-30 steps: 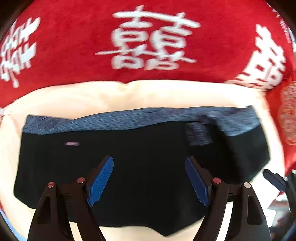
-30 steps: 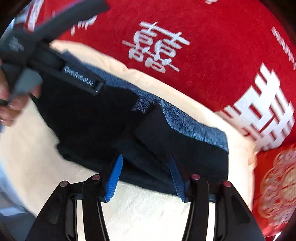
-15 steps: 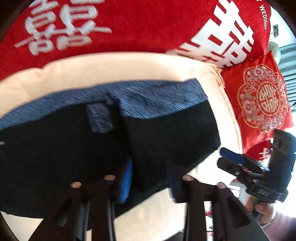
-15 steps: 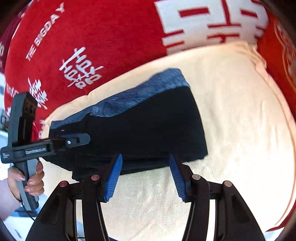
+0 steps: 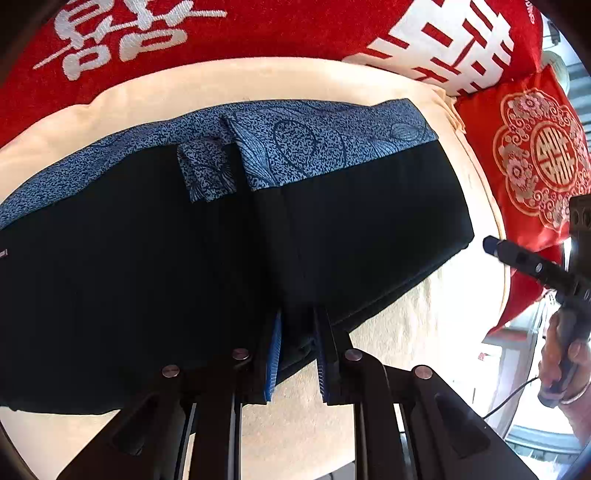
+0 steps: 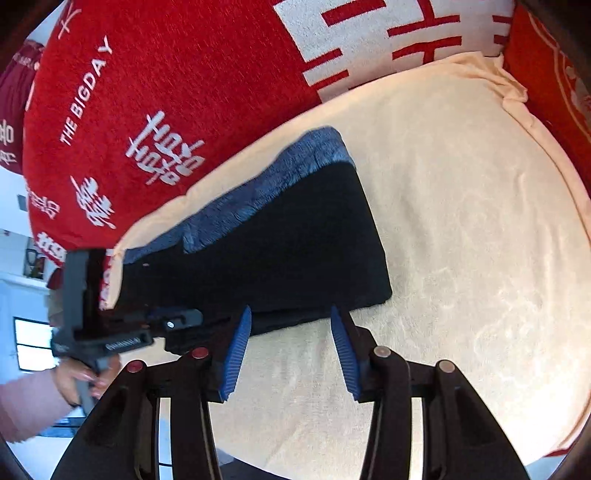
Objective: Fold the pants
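Observation:
Black pants (image 5: 155, 266) with a blue patterned waistband (image 5: 317, 144) lie folded on a cream cushion (image 5: 406, 332). My left gripper (image 5: 297, 328) is shut on the near edge of the pants, with dark cloth between its blue pads. In the right wrist view the pants (image 6: 295, 243) lie ahead and to the left. My right gripper (image 6: 291, 336) is open and empty, just short of the pants' near edge over the cushion (image 6: 461, 240). The left gripper body (image 6: 110, 332) shows there at the left, held by a hand.
A red blanket with white characters (image 5: 258, 26) rises behind the cushion. A red patterned pillow (image 5: 535, 155) stands at the right. The right gripper tool (image 5: 535, 266) and its hand are at the right edge of the left wrist view.
My left gripper has moved right along the pants and shut on their near edge. My right gripper has drawn back off the pants to the right and stays open.

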The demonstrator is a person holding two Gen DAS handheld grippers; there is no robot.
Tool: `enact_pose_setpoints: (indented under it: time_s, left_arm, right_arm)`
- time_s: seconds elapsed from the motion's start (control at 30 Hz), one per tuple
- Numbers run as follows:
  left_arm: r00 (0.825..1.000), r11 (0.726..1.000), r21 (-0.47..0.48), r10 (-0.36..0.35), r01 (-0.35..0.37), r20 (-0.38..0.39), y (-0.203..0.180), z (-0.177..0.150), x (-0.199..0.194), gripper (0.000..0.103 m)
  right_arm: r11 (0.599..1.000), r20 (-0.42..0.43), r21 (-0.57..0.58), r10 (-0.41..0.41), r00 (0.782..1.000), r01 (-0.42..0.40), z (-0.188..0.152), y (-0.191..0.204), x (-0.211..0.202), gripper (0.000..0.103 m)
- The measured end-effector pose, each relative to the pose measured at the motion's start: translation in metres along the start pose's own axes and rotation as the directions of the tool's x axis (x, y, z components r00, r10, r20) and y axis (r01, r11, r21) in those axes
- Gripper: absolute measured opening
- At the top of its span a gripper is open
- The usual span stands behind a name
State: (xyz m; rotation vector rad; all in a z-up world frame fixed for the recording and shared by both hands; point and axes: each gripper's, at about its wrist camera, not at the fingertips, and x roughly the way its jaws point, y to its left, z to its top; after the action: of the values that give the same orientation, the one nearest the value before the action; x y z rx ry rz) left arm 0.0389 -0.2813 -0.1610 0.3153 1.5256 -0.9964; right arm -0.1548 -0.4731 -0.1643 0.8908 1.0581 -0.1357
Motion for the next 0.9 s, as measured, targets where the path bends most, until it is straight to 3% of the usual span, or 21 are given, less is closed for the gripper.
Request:
enact_pose_setpoints:
  time_s: [0.2,0.33,0.47,0.53,0.57,0.67,0.7,0.77,0.83,0.87,0.9]
  left_arm:
    - [0.999,0.999,0.005,0.038,-0.038,0.009,-0.006,-0.004,-0.001,0.019]
    - [0.999,0.999,-0.011,0.038,-0.038,0.011,-0.006,-0.003,0.000,0.019]
    - [0.999,0.999,-0.027,0.038,-0.037,0.010,-0.001,-0.004,-0.001,0.019]
    - [0.999,0.999,-0.030,0.037,-0.037,0.007,0.002,-0.005,-0.002,0.019]
    - [0.999,0.999,-0.031,0.037,-0.037,0.005,0.002,-0.005,-0.003,0.019]
    - [0.999,0.999,-0.009,0.049,-0.049,0.000,0.003,-0.005,-0.004,0.019]
    - [0.998,0.998,0.003,0.056,-0.056,0.001,0.001,-0.005,-0.004,0.019]
    - [0.997,0.997,0.035,0.073,-0.074,0.014,-0.003,-0.006,-0.004,0.019]
    - [0.994,0.993,0.038,0.110,-0.111,0.029,-0.005,-0.004,-0.005,0.028]
    - [0.992,0.992,0.030,0.125,-0.126,0.031,-0.006,-0.002,-0.005,0.030]
    - [0.990,0.991,0.020,0.134,-0.135,0.035,-0.006,-0.001,-0.009,0.031]
  right_arm:
    - [0.998,-0.048,0.036,0.060,0.997,-0.058,0.056,-0.038,0.017,0.058]
    - [0.988,-0.076,0.081,0.138,0.988,-0.131,0.098,-0.065,0.040,0.058]
    - [0.929,-0.116,0.217,0.329,0.937,-0.300,0.128,-0.093,0.079,0.058]
    - [0.907,-0.155,0.288,0.359,0.920,-0.306,0.130,-0.102,0.099,0.038]
    - [0.911,-0.157,0.290,0.349,0.924,-0.295,0.128,-0.101,0.100,0.034]
    - [0.885,-0.112,0.297,0.405,0.907,-0.358,0.120,-0.096,0.080,0.030]
    - [0.883,-0.103,0.310,0.400,0.911,-0.353,0.115,-0.098,0.074,0.030]
    - [0.921,-0.112,0.296,0.297,0.948,-0.254,0.113,-0.099,0.071,0.030]
    - [0.966,-0.128,0.232,0.150,0.980,-0.118,0.118,-0.095,0.075,0.042]
    - [0.969,-0.125,0.225,0.132,0.983,-0.102,0.118,-0.092,0.077,0.051]
    - [0.971,-0.107,0.221,0.112,0.988,-0.086,0.117,-0.087,0.074,0.052]
